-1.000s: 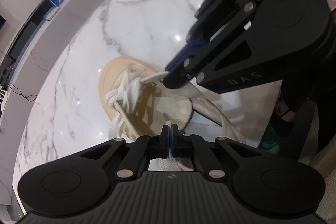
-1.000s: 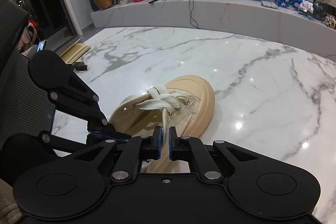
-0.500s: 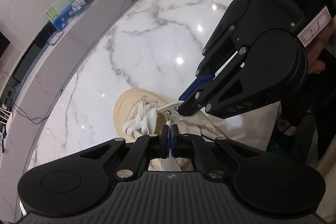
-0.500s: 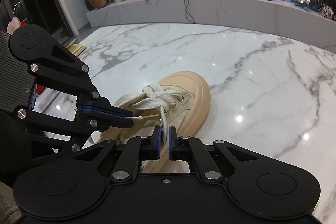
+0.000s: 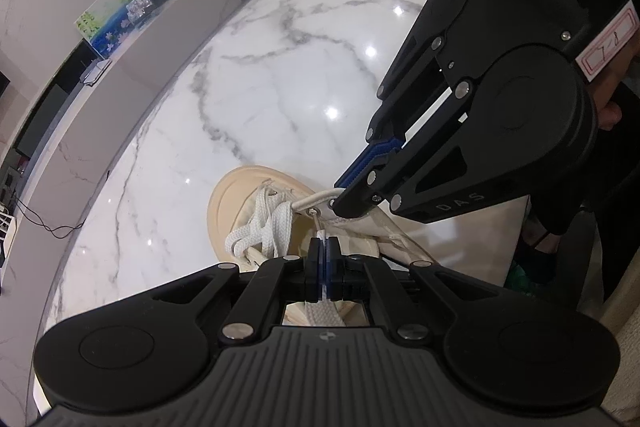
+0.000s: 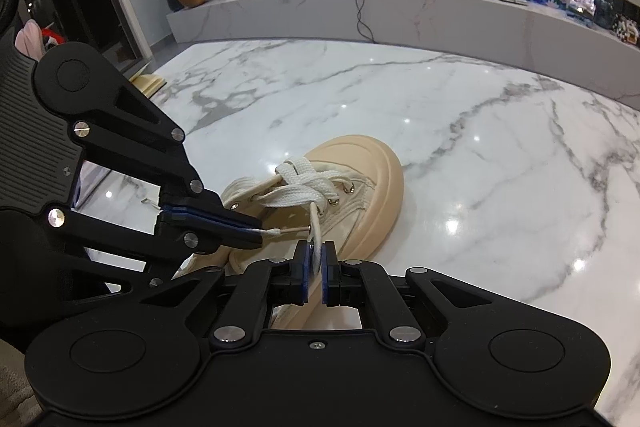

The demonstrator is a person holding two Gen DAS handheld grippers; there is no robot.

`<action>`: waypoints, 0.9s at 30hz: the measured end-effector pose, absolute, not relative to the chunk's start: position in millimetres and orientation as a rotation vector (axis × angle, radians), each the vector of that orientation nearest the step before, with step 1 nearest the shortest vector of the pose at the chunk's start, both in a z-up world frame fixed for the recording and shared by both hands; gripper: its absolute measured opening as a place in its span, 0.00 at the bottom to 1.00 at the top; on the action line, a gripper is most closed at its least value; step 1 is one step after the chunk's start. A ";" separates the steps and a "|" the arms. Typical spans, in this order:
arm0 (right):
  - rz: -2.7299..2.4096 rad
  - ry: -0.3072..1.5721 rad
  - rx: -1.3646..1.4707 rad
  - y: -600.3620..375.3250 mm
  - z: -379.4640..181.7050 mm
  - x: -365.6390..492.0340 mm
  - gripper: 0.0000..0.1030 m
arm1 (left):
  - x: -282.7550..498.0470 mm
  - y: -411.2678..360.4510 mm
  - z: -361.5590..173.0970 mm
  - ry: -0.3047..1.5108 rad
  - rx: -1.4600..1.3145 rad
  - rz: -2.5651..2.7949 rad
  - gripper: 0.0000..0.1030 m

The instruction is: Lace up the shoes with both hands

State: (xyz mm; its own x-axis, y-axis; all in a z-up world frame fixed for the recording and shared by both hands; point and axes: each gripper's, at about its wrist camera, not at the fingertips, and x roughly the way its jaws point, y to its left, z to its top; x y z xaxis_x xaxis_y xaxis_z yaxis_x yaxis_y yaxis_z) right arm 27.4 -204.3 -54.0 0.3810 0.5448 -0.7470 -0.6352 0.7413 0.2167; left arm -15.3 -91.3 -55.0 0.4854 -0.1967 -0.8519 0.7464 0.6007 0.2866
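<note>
Both jaws were clamped: left gripper on lace tip, right gripper tensioning white lace at 6 o'clock of beige sneaker.

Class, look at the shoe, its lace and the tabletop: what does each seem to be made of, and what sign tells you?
Shoe: upper looks like cream canvas with visible stitching; smooth matte toe cap and sole, probably rubber.
Lace: flat white woven fabric, likely cotton or polyester; braided texture shows.
Tabletop: glossy white with grey veins and sharp light reflections; polished marble or a lookalike.
</note>
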 end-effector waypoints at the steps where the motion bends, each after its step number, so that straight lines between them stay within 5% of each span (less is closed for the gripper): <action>1: 0.756 0.907 -0.113 -204.1 -54.0 27.4 0.03 | -15.2 -91.2 -54.8 0.884 0.718 -0.638 0.01; 27: 0.782 0.888 -0.157 -200.4 -53.3 26.0 0.03 | 2.4 -97.2 -57.6 0.879 0.741 -0.621 0.00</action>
